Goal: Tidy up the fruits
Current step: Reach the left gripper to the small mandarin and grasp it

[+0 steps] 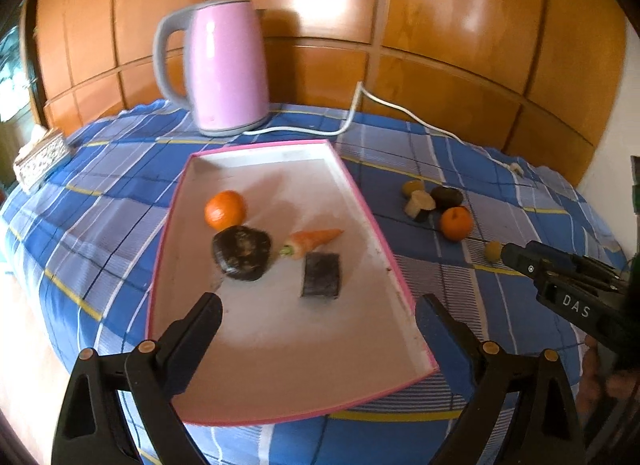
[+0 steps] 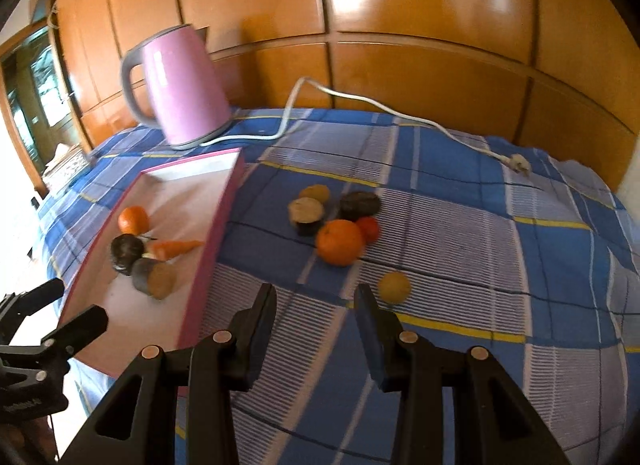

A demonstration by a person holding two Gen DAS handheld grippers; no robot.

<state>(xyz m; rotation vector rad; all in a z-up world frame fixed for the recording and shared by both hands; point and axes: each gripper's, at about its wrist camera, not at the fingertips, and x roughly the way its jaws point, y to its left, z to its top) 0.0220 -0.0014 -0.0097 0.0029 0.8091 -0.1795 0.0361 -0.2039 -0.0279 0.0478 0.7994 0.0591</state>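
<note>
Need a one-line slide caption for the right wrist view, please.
Right gripper, jaws open and empty, above the plaid cloth near a small yellow fruit; pink tray left.

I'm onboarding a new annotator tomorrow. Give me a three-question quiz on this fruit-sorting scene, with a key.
1. True or false: the carrot lies inside the pink tray.
2. Which stands behind the tray? A) a pink kettle B) a toaster C) a bowl
3. Fill in: the right gripper holds ____ between its jaws.

Key: 1 true; 2 A; 3 nothing
</note>
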